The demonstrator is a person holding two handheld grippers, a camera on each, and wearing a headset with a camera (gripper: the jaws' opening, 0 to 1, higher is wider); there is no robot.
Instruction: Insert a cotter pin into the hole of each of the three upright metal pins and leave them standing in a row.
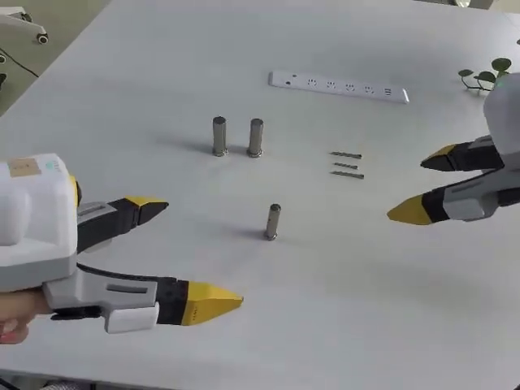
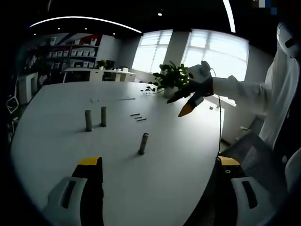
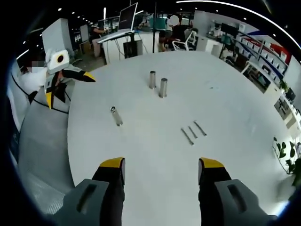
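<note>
On table [image 1: 122, 81], metal pins [image 1: 273, 221] upright.

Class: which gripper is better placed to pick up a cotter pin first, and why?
Right: the open right gripper hovers beside the three thin grey metal cotter pins; the left gripper is nearer the lone upright silver metal pin.

No legible text in any view. Tan sticker [image 1: 24, 167] on the left gripper [image 1: 203, 252]: too blurred to read. Power strip [image 1: 339, 86]: markings by the sockets are too small to make out. Shelf boxes [image 2: 70, 52] in the left gripper view: labels are just smears.
</note>
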